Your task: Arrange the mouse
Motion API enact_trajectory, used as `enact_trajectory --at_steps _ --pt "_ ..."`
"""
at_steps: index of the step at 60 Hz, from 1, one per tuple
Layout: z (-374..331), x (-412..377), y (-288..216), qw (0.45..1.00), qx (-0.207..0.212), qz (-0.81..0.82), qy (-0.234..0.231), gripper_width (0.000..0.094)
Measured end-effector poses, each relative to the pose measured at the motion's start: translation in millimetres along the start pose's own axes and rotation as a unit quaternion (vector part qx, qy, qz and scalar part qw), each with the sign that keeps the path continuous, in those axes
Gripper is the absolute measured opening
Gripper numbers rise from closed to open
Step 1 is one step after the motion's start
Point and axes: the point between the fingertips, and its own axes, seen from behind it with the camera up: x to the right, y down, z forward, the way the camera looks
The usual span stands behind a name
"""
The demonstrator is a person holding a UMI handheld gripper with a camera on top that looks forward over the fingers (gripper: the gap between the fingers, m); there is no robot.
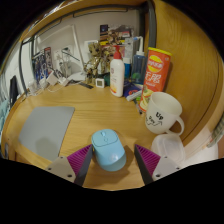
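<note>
Tongs (109, 160) spread around blue mouse (108, 148), its near end hidden between them.

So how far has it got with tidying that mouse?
Done: the gripper has reached the light blue mouse.
In hand: the mouse sits on the wooden desk between the open fingers, not gripped.
Left: closing on it and moving it, perhaps onto the grey mouse mat.

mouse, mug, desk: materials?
Mouse, between the open jaws with a gap at each side: likely plastic, smooth pale blue shell with a soft sheen. Mug: looks ceramic, glossy white glaze with a dark print. Desk: wood or wood laminate, warm tan, matte; grain too faint to tell which.
</note>
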Motion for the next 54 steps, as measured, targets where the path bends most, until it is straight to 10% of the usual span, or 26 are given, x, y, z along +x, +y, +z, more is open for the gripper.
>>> enact_trajectory --at_steps 39,54 --pt "22.7 5.7 -19.3 0.998 -0.002 0.056 0.003 0.029" --pt "21.2 5.5 -26.4 0.996 -0.015 0.082 0.025 0.0288"
